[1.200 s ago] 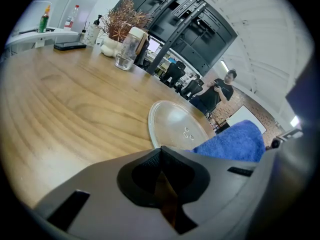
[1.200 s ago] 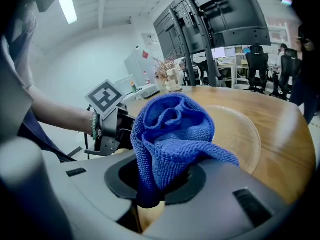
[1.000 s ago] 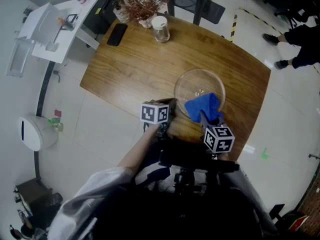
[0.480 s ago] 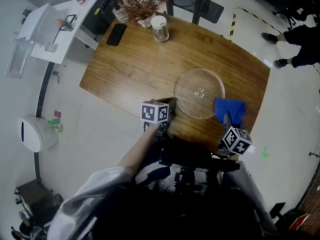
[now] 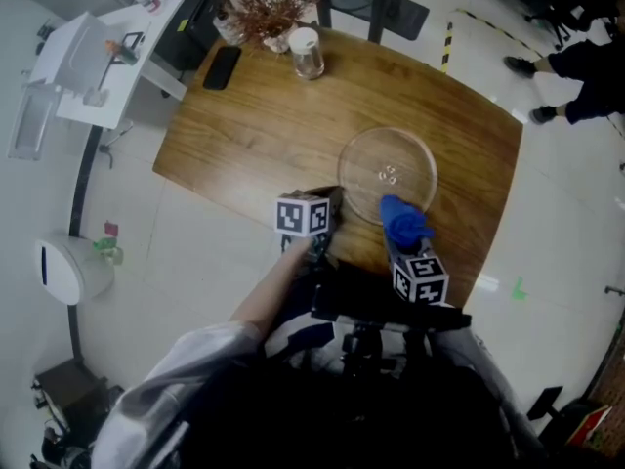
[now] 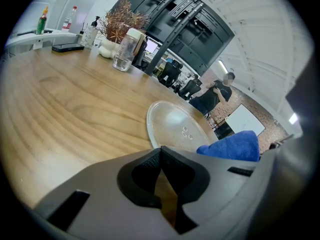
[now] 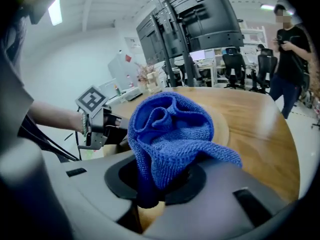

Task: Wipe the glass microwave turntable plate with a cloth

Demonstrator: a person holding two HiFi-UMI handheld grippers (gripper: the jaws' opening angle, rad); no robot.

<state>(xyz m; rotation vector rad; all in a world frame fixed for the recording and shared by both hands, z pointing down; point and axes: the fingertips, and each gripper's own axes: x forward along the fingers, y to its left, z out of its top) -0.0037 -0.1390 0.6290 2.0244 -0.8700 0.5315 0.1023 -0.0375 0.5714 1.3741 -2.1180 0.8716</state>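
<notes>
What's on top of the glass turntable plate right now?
Only the blue cloth, clamped in the right gripper, overlaps the near rim of the glass plate; contact is unclear. The rest is bare. The rim under the cloth is hidden.

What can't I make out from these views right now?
- Head view: whether the blue cloth touches the glass plate; it overlaps the near rim from above.
- Right gripper view: most of the plate, blocked by the bunched cloth.
- Left gripper view: the plate's near rim, cut off by the body of the left gripper.
- All views: smears on the glass, too faint to see.
</notes>
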